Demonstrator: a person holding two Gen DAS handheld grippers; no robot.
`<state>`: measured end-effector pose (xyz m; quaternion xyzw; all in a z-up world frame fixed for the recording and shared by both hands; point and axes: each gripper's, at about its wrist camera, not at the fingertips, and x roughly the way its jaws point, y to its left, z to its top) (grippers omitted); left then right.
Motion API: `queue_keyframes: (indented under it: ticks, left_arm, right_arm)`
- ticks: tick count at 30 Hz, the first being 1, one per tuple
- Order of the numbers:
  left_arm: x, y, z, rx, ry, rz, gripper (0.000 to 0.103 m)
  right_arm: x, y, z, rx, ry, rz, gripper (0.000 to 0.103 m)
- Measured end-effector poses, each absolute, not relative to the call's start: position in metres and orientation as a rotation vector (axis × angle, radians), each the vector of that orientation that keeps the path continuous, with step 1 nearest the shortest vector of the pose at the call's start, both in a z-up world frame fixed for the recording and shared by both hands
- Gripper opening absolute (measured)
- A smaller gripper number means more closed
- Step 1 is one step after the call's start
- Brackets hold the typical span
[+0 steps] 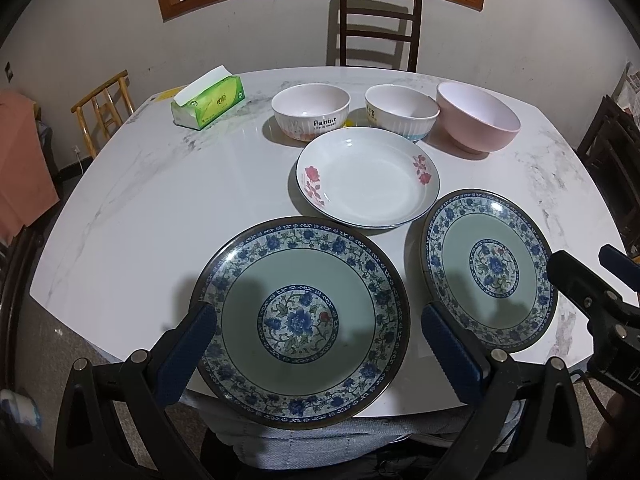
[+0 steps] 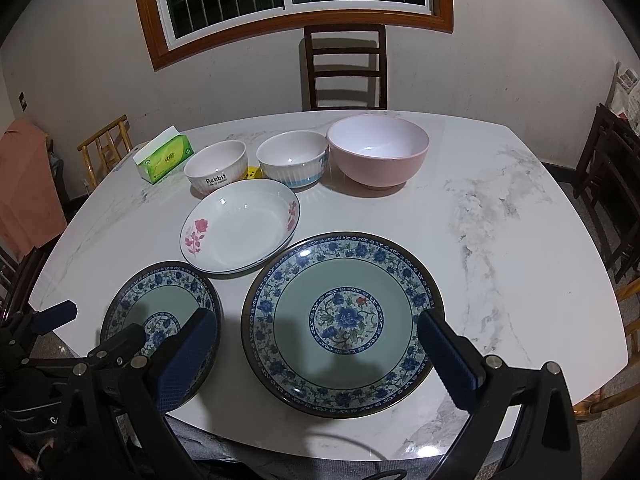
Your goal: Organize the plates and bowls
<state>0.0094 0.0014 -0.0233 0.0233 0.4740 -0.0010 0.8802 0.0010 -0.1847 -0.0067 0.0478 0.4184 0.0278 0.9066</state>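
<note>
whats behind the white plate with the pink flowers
Three bowls in a row: the Rabbit bowl, a ribbed bowl and a pink bowl. A small yellow item between them is mostly hidden.

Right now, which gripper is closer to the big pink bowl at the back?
Right. The right gripper hovers over the near-right blue plate, more in line with the pink bowl; the left gripper is farther left.

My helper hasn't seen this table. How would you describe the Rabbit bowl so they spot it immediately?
On the marble table, three bowls line the far side. The Rabbit bowl is nearest the green tissue box. Unlike its neighbours, it carries black "Rabbit" lettering.
</note>
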Motion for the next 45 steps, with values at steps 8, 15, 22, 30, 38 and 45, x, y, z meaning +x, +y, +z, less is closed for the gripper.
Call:
queue_keyframes:
  ticks: [8, 15, 22, 30, 38, 45]
  left_arm:
    - [0.0082, 0.0017, -0.0289, 0.047, 0.990, 0.003, 0.102]
    - [0.0088, 0.0018, -0.0283, 0.047, 0.992, 0.001, 0.102]
    - [0.0091, 0.0017, -0.0290, 0.047, 0.994, 0.002, 0.102]
    - [0.0089, 0.0027, -0.0295, 0.046, 0.994, 0.001, 0.102]
    - [0.0085, 0.0000, -0.0292, 0.048, 0.995, 0.000, 0.102]
    - [0.0080, -0.0001, -0.0296, 0.047, 0.997, 0.003, 0.102]
  right_arm:
    - [0.0009, -0.1831, -0.0085, 0.102, 0.868, 0.060, 0.103]
    - [0.0012, -0.1834, -0.0080, 0.103, 0.870, 0.059, 0.103]
    - [0.0003, -0.1827, -0.0083, 0.103, 0.870, 0.061, 0.103]
    - [0.0000, -0.1827, -0.0085, 0.103, 0.870, 0.062, 0.103]
    - [0.0005, -0.1827, -0.0077, 0.104, 0.871, 0.063, 0.103]
    - [-0.0003, -0.1822, -0.0071, 0.104, 0.869, 0.068, 0.103]
